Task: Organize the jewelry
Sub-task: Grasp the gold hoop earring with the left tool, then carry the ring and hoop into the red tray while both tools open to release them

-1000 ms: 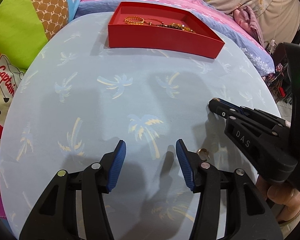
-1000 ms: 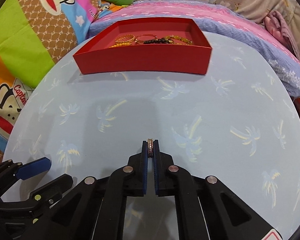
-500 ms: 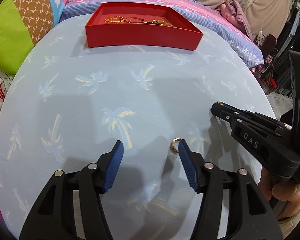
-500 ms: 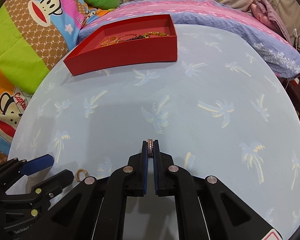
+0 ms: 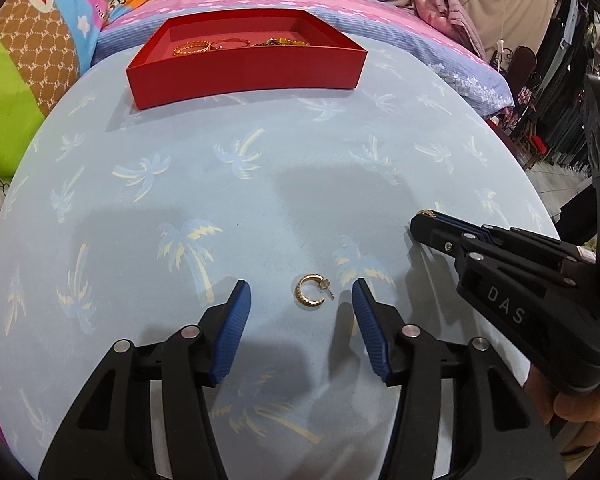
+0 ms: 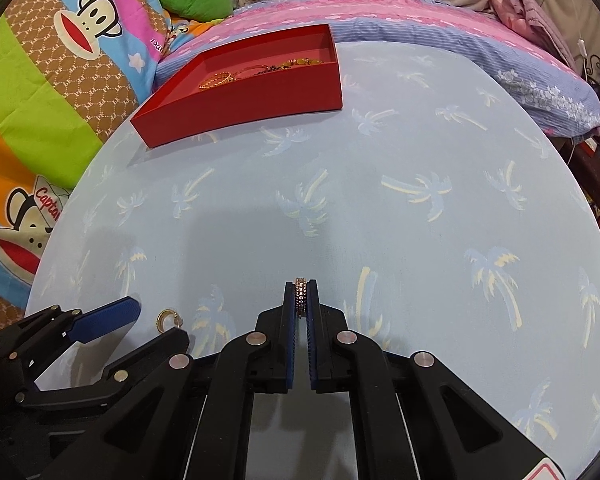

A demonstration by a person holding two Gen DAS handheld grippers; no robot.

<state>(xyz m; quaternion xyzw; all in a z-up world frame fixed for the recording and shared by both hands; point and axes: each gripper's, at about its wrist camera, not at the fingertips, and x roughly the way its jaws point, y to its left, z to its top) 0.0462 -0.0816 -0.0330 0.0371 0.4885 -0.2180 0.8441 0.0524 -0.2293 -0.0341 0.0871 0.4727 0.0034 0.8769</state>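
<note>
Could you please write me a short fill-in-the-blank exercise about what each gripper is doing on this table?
1. The right gripper is shut on a beaded ____.
2. The gold hoop earring lies on the tablecloth between the fingers of the ____ gripper.
3. Other jewelry already lies inside the ____ tray.

Missing words: ring; left; red
</note>
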